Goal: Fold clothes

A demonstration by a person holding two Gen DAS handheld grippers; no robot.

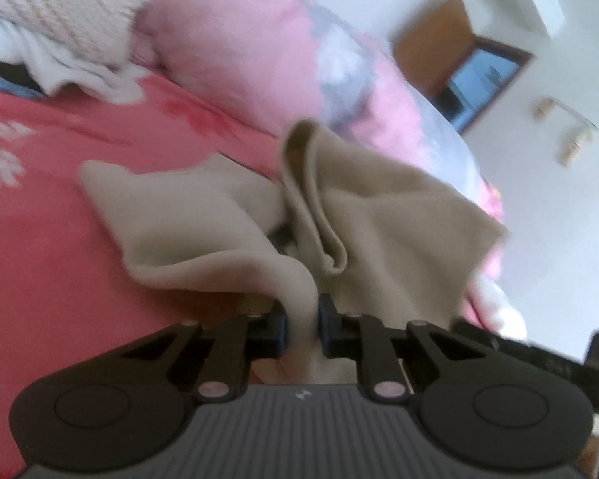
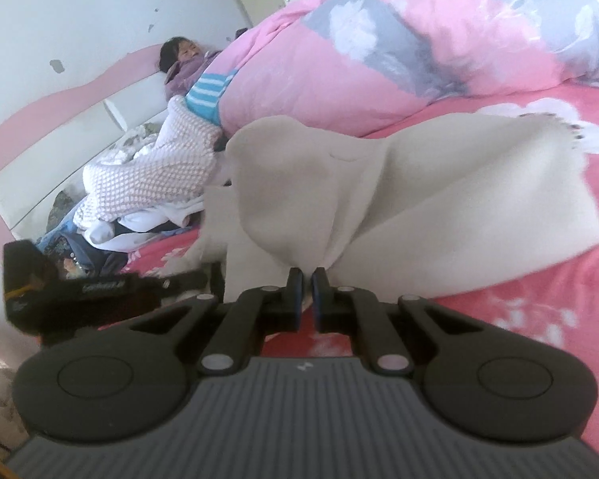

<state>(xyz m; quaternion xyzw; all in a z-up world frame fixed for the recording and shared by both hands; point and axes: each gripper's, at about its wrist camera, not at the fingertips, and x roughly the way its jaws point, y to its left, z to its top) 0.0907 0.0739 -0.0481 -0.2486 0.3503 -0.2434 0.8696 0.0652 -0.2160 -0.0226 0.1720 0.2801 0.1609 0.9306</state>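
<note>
**Both claws clamped on a beige garment over the bed**

The left claw [image 1: 302, 321] is closed on a gathered fold of the beige garment [image 1: 383, 215], the cloth pinched between its two blue-padded fingers [image 1: 282, 329] and running up from them in loose folds. The right claw [image 2: 306, 299] has its pads drawn nearly together on another bunched edge of the same beige garment [image 2: 439, 199], which fans out above the fingers [image 2: 295, 299] and spreads to the right.

The garment hangs partly lifted between the two claws, its far parts resting on the pink floral bedsheet [image 2: 539, 291]. Behind it lies a rumpled pink and grey quilt [image 2: 399, 52]. To the left in the right wrist view sits a heap of other clothes [image 2: 155, 175], with a knobbly white knit piece on top and a blue-and-white striped item [image 2: 207, 97] beside it. A person [image 2: 183, 64] leans against the pink headboard [image 2: 72, 95] at the far end of the bed. The left claw's body shows at the left edge of the right wrist view.
</note>
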